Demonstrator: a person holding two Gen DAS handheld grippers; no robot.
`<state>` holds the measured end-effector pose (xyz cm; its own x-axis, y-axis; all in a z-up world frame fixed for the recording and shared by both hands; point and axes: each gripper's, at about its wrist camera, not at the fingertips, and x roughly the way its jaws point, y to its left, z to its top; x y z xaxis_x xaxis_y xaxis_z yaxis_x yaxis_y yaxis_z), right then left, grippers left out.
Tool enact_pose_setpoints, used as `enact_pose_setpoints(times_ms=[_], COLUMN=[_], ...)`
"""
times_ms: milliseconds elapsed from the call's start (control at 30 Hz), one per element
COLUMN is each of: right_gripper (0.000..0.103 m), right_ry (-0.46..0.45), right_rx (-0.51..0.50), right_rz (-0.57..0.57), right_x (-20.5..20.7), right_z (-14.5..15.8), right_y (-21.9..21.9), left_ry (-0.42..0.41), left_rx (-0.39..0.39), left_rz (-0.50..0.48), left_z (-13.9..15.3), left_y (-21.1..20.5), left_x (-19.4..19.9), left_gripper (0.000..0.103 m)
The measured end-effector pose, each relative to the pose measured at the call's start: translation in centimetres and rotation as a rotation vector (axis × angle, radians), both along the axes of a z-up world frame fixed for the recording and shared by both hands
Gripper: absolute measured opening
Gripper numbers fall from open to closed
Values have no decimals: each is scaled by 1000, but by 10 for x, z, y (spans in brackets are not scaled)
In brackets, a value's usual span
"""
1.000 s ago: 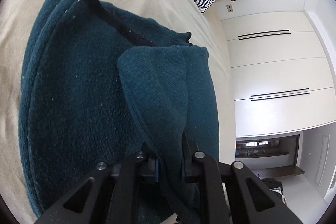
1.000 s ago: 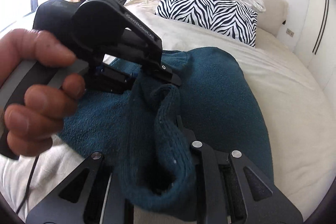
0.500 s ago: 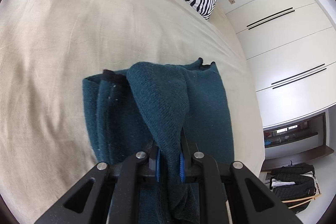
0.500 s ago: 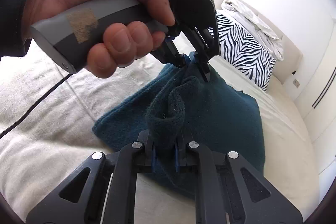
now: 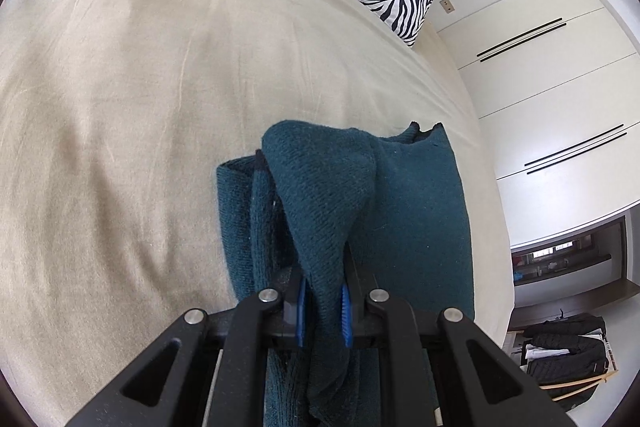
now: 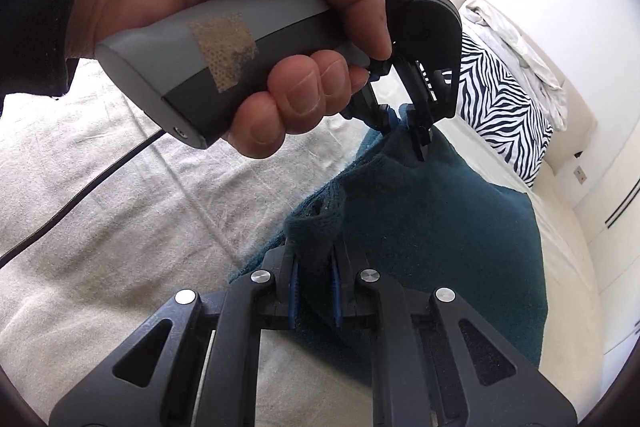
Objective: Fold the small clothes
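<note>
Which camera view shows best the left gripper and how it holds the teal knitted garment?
The right wrist view. It shows the left gripper from outside, with the person's hand on its handle, pinching a corner of the teal knitted garment. The left wrist view shows only its own fingers from behind, closed on the fabric.

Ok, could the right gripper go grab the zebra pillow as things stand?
Probably not: the right gripper is shut on the teal garment, as is the left gripper, and the zebra pillow sits farther up the bed.
</note>
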<state>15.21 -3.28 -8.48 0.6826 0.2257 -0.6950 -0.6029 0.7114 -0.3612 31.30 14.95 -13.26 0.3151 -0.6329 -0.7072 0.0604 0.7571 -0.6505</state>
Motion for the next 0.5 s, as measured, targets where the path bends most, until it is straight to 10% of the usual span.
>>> enact_pose_setpoints(times_ms=[233, 333, 500], right_gripper=[16, 20, 20], right_ry=[100, 206, 357], right_rx=[31, 153, 417], right_rz=[-31, -36, -116], right_x=[33, 26, 16], right_z=[-5, 7, 34], right_y=[-10, -34, -111], left_ry=[-1, -63, -254], left_rx=[-65, 39, 205], left_rz=[73, 122, 134], left_z=[-10, 14, 72], left_y=[15, 25, 12], left_x=[-13, -23, -54], left_gripper=[29, 51, 52])
